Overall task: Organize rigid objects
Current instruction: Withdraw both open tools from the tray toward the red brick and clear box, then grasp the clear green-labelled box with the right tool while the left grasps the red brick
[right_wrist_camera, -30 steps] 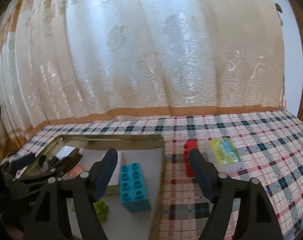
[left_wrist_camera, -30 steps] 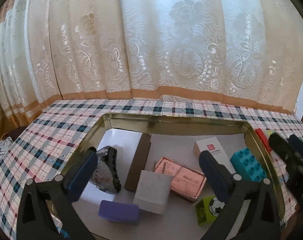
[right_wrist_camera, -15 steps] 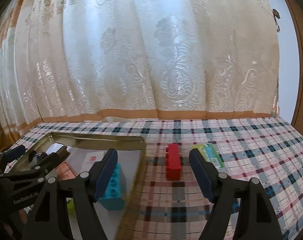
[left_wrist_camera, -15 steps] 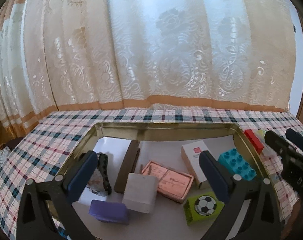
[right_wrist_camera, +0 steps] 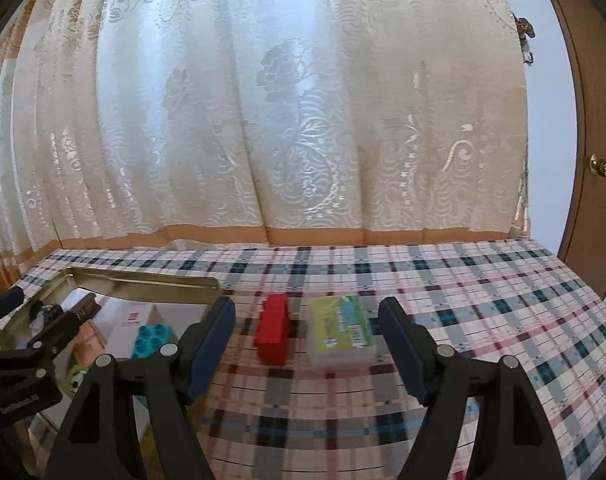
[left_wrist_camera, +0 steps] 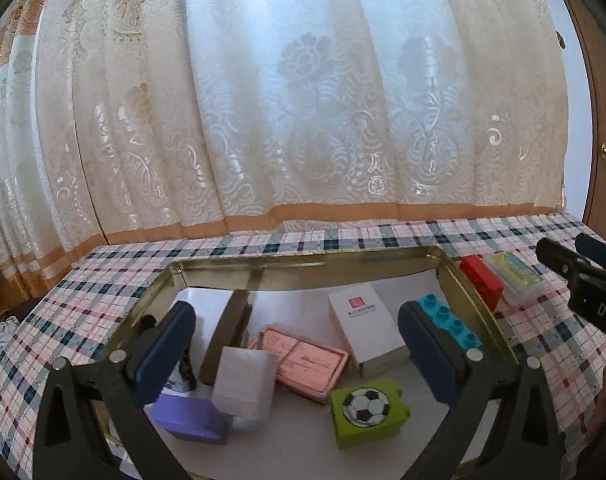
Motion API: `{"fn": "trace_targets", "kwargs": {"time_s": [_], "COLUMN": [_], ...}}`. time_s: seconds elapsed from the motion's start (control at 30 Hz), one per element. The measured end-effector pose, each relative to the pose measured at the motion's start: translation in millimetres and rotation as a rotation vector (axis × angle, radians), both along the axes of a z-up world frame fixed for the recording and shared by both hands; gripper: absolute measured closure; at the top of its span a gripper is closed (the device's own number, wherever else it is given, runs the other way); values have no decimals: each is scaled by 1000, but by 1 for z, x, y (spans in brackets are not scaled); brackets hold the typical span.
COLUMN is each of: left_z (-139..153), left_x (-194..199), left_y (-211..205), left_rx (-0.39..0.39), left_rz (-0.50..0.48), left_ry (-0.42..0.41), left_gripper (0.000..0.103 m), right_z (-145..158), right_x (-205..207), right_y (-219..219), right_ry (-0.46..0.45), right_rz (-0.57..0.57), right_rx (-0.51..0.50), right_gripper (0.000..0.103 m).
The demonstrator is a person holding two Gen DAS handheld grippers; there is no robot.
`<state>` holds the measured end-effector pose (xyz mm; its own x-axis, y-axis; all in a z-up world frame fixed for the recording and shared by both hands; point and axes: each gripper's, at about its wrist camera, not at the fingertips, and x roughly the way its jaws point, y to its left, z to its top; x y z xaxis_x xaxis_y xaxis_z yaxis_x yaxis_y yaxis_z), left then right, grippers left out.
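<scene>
A gold metal tray (left_wrist_camera: 303, 266) lies on the plaid tablecloth. It holds a white box (left_wrist_camera: 365, 322), a pink box (left_wrist_camera: 303, 364), a blue brick (left_wrist_camera: 449, 322), a green football block (left_wrist_camera: 369, 410), a purple block (left_wrist_camera: 189, 420), a grey-white cube (left_wrist_camera: 245, 384) and a brown bar (left_wrist_camera: 227, 330). My left gripper (left_wrist_camera: 295, 354) is open and empty above the tray. A red brick (right_wrist_camera: 273, 332) and a green-labelled clear box (right_wrist_camera: 341, 330) lie on the cloth right of the tray (right_wrist_camera: 143, 282). My right gripper (right_wrist_camera: 307, 346) is open and empty, just short of them.
A lace curtain (right_wrist_camera: 283, 120) hangs behind the table. A wooden door (right_wrist_camera: 591, 140) stands at the right. The plaid cloth (right_wrist_camera: 483, 300) stretches right of the two loose objects. A dark object (left_wrist_camera: 183, 364) lies at the tray's left, behind my left finger.
My right gripper has swung right, from over the tray's right edge to face the red brick and clear box. My left gripper has pulled back and tilted up slightly.
</scene>
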<state>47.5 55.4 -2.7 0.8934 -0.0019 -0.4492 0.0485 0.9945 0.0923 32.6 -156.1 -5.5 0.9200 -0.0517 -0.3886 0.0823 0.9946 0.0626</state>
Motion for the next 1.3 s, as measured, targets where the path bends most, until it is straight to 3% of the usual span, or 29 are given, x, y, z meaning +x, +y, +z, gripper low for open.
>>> {"fn": "trace_targets", "kwargs": {"time_s": [0.37, 0.63, 0.7, 0.73, 0.77, 0.83, 0.93, 1.13, 1.3], "left_z": [0, 0, 1, 1, 2, 2, 3, 3, -2], "left_x": [-11, -13, -14, -14, -14, -14, -13, -9, 4], "left_y": [-30, -54, -63, -68, -73, -80, -89, -96, -92], "left_rx": [33, -1, 2, 8, 16, 19, 9, 12, 0], "left_rz": [-36, -51, -65, -66, -63, -66, -77, -61, -28], "left_ry": [-6, 28, 31, 29, 27, 30, 40, 47, 92], "left_gripper": [0, 0, 0, 0, 1, 1, 1, 1, 1], "right_z": [-2, -7, -9, -11, -14, -20, -23, -32, -39], "right_x": [-3, 5, 9, 13, 18, 30, 39, 65, 87], "right_y": [-40, -63, -65, -66, -66, -66, -67, -49, -47], "right_ry": [15, 77, 94, 110, 140, 197, 209, 288, 336], "right_rz": [-38, -50, -41, -31, -19, 11, 43, 103, 152], "right_rx": [7, 33, 31, 34, 37, 66, 122, 69, 97], "right_gripper": [27, 27, 33, 47, 53, 53, 53, 53, 53]}}
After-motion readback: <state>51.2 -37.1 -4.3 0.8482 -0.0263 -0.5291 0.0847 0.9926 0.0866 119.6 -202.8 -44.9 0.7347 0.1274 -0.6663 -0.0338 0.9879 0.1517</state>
